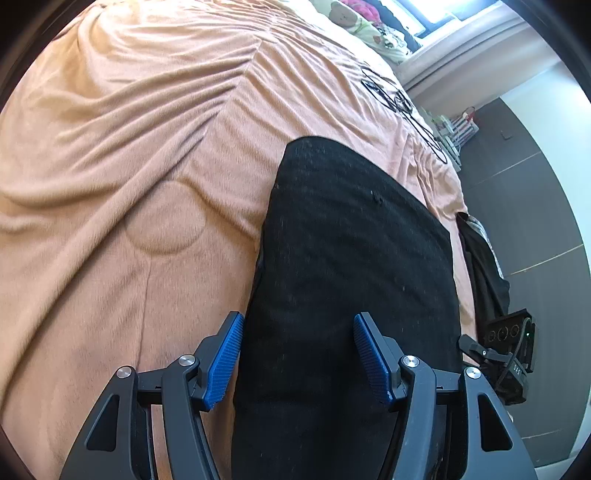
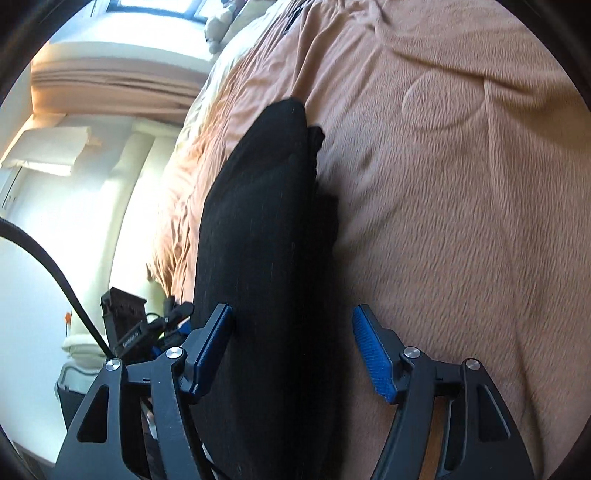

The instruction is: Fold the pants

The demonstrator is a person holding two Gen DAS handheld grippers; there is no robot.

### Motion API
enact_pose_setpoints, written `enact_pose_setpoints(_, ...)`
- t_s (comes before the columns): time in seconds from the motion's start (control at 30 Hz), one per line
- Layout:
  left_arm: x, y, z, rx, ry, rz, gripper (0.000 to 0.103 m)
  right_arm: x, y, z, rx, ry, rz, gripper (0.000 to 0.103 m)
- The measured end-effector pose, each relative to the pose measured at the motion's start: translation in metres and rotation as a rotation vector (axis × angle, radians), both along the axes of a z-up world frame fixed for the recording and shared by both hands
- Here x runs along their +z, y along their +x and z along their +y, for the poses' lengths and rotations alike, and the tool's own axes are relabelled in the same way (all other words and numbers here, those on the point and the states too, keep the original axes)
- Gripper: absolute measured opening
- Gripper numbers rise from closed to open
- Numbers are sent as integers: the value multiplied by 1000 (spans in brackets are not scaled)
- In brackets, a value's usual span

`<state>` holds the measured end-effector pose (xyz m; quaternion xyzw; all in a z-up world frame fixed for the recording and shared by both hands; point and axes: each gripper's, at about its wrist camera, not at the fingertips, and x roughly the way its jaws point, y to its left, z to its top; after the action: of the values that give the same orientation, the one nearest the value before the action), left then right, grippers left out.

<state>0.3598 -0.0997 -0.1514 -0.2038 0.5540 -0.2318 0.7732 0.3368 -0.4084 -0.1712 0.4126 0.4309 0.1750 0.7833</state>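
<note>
Left hand-held gripper point(image 1: 298, 360) stands open, pads clear of the black pants point(image 1: 351, 258), which lie as a long folded strip near the bed's point(image 1: 110, 166) side edge. Right hand-held gripper point(image 2: 291, 354) is likewise open over them, gripping nothing. Judged step: between folds; next move calls for pinching one end and carrying it across.

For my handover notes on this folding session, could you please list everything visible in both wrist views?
Pants: one, black, folded into a long strip on the bed.
Blanket: one, peach-orange, plush and wrinkled, covering the bed.
Pillow: one, pale with a bear print, at the bed's far end.
Black line design: one, on the blanket near its far edge.
Dark garment: one, black, hanging off the bed's side.
Floor: dark grey, beside the bed.
Left gripper: one, black with blue pads, open over the pants.
Right gripper: one, black with blue pads, open over the pants.
</note>
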Motion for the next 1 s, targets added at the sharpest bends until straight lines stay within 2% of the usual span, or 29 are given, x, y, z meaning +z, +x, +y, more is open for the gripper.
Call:
enact_pose_setpoints(0.1, -3, -6, 2, -9, -12, 8, 63, 2, 5, 1, 41, -4, 14, 66)
enact_pose_setpoints(0.23, -8, -11, 4, -16, -31, 19, 63, 2, 31, 3, 87, -13, 20, 66)
enact_pose_setpoints(0.5, -16, -7, 3, -7, -67, 27, 63, -6, 67, 3, 133, 33, 1, 66)
enact_pose_setpoints(0.57, -18, -8, 4, 0, -73, 28, 63, -11, 71, 3, 136, 40, 1, 61)
enact_pose_setpoints(0.63, -14, -11, 3, 4, -76, 12, 59, -11, 73, 4, 144, 34, -10, 50)
enact_pose_setpoints(0.73, -6, -15, 6, 4, -94, -6, 55, -5, 72, 7, 152, 17, -41, 39)
enact_pose_setpoints(0.8, -2, -17, 10, 4, -101, -11, 51, -1, 73, 10, 154, 11, -60, 37)
enact_pose_setpoints(1.0, 11, -22, 20, 13, -115, -44, 49, 7, 68, 22, 169, 4, -117, 30)
